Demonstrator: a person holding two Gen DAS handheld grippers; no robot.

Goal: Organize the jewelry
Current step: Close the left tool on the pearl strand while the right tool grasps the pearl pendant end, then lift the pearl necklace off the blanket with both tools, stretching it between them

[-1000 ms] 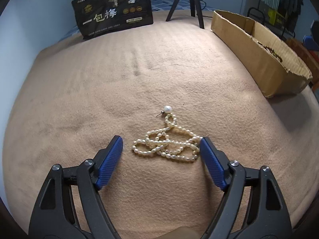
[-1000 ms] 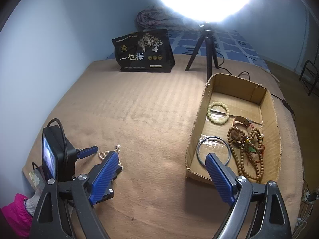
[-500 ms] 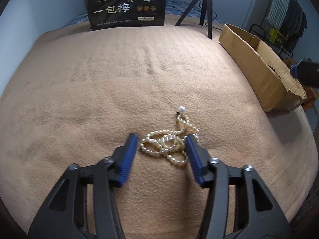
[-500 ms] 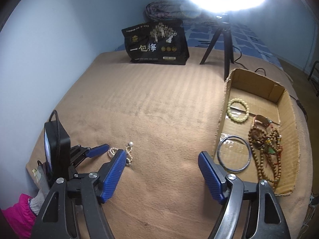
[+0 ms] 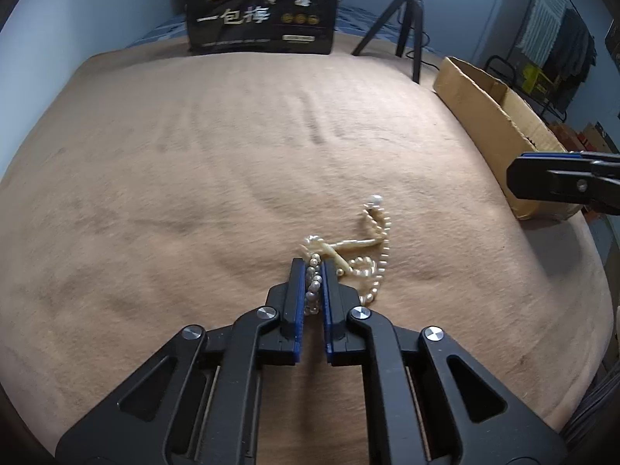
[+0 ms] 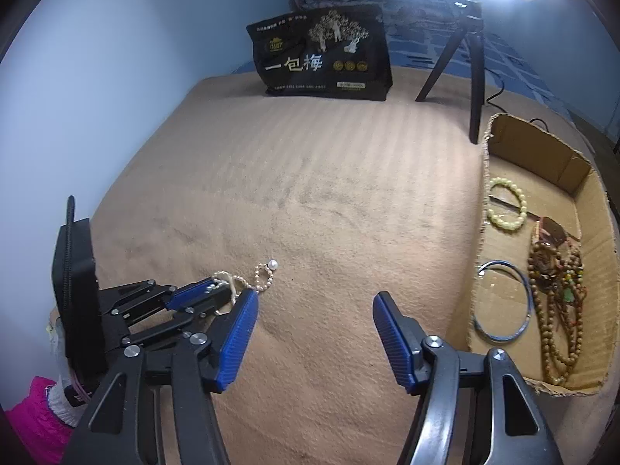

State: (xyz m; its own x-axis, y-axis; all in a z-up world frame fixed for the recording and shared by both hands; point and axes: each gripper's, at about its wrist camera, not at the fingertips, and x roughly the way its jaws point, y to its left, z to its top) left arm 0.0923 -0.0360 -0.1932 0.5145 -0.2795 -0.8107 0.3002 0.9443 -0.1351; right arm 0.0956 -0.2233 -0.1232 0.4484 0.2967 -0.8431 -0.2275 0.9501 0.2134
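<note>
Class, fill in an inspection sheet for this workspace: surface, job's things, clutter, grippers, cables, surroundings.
Surface: tan blanket, rumpled.
Job's things: pearl necklace on the blanket; cardboard box holding a green bead bracelet, metal bangle and brown bead strands.
Clutter: black printed bag.
Grippers: left gripper shut on pearl necklace; right gripper open, empty.
Cables: black cord by the tripod.
Surroundings: blue wall, ring light overhead.

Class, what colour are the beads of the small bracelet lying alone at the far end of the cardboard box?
Pale yellow-green bracelet, clearest in the right wrist view.
</note>
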